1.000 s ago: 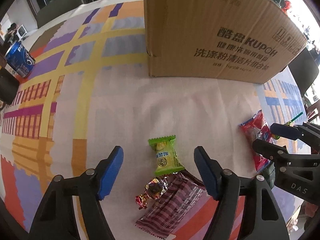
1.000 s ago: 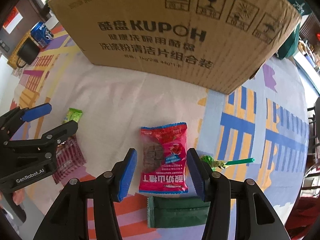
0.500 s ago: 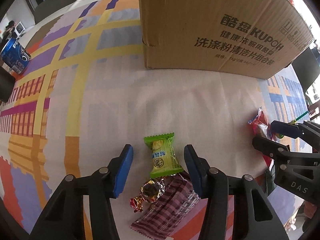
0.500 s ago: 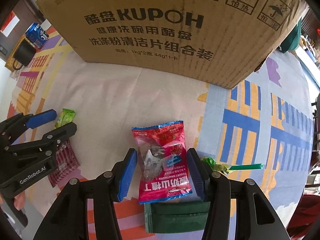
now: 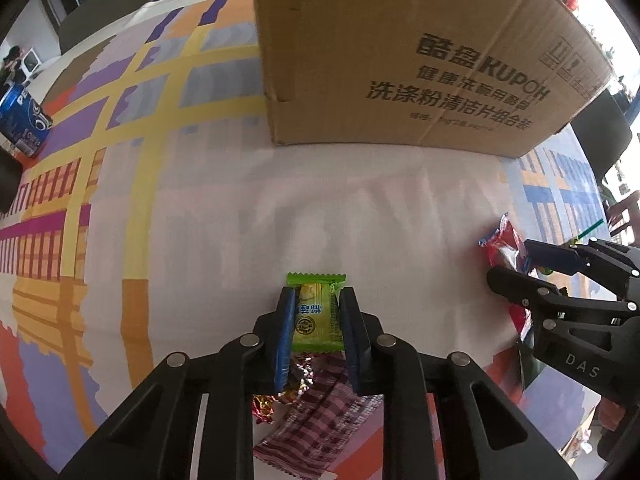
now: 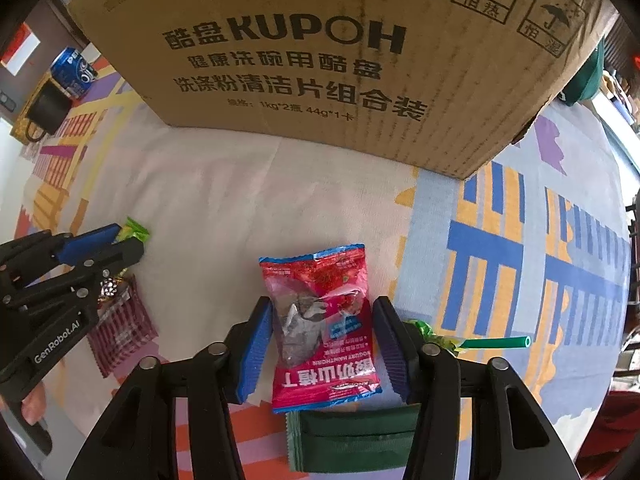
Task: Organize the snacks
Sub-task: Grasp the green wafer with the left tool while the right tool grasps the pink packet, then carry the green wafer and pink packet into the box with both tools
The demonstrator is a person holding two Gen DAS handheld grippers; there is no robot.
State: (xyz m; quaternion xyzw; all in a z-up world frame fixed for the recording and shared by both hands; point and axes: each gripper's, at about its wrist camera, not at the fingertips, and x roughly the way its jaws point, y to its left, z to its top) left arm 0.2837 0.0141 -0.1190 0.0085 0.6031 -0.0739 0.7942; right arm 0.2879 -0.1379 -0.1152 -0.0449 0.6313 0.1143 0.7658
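My left gripper (image 5: 317, 300) is shut on a green snack packet (image 5: 318, 316) that lies on the patterned tablecloth; the packet (image 6: 136, 232) and that gripper (image 6: 128, 242) also show at the left of the right wrist view. My right gripper (image 6: 324, 332) points down over a red snack packet (image 6: 324, 320). Its jaws are closing, with the blue pads (image 6: 260, 344) right at the packet's sides and a thin gap still on the right. In the left wrist view the right gripper (image 5: 552, 272) stands over the red packet (image 5: 504, 244).
A big cardboard box (image 6: 320, 60) stands just behind the snacks. A maroon checked packet (image 5: 320, 412) and a gold foil candy (image 5: 264, 404) lie under the left gripper. A dark green packet (image 6: 352, 436) and a green lollipop stick (image 6: 496, 343) lie by the right gripper. A blue can (image 6: 74, 68) and a black mug (image 6: 46, 110) stand far left.
The left jaws have closed from wide apart onto the green packet. The right jaws have narrowed around the red packet, which now looks more crumpled.
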